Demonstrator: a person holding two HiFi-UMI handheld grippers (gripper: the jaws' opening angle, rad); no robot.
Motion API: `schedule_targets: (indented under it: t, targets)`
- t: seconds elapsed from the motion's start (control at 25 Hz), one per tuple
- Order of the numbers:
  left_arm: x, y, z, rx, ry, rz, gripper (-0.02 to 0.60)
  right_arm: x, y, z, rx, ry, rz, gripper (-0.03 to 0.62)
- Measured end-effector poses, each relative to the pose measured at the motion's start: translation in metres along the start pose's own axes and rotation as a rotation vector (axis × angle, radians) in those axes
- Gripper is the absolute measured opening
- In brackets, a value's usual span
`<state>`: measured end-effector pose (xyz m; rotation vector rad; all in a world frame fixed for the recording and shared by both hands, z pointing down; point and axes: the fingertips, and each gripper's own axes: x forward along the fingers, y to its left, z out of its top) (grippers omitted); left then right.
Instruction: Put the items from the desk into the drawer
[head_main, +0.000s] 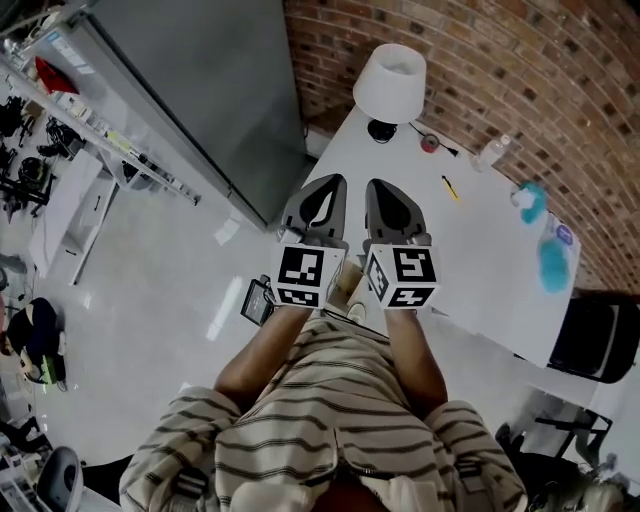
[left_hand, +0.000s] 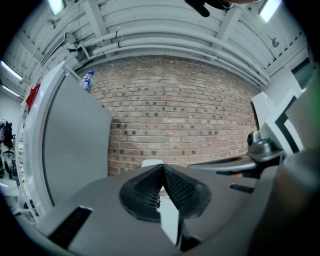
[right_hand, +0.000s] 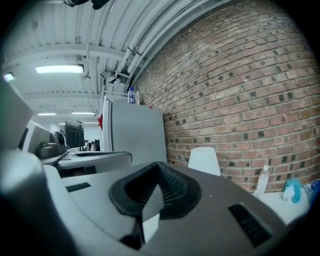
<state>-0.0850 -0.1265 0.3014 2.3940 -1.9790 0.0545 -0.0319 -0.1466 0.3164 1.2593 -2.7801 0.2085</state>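
A white desk (head_main: 480, 290) stands against the brick wall. On it are a white lamp (head_main: 390, 82), a small red round item (head_main: 430, 143), a yellow pen (head_main: 451, 188), a clear water bottle (head_main: 492, 152), a teal item (head_main: 532, 200) and a blue fluffy thing (head_main: 552, 262). My left gripper (head_main: 325, 190) and right gripper (head_main: 385, 195) hang side by side over the desk's near left end, pointing level at the wall. Both are shut with nothing between the pads. The left gripper view shows the left gripper (left_hand: 162, 169) with jaws meeting; the right gripper (right_hand: 159, 167) looks the same. No drawer shows.
A tall grey cabinet (head_main: 200, 100) stands left of the desk, with a bottle (right_hand: 130, 95) on top. A black chair (head_main: 600, 340) sits at the desk's right end. A dark flat device (head_main: 258, 300) lies low by my left arm. Shelving lines the far left.
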Motion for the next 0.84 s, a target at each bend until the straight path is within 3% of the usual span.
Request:
schedule_targets:
  t: [0.28,0.84]
  targets:
    - [-0.001,-0.009,0.018,0.018,-0.042,-0.012,0.005,-0.01,-0.001,0.022,-0.011,-0.055,-0.003,0.011]
    - [0.0,-0.016,0.02,0.026,-0.052,-0.022,0.006,-0.016,-0.002,0.027,-0.016,-0.077,-0.015,0.011]
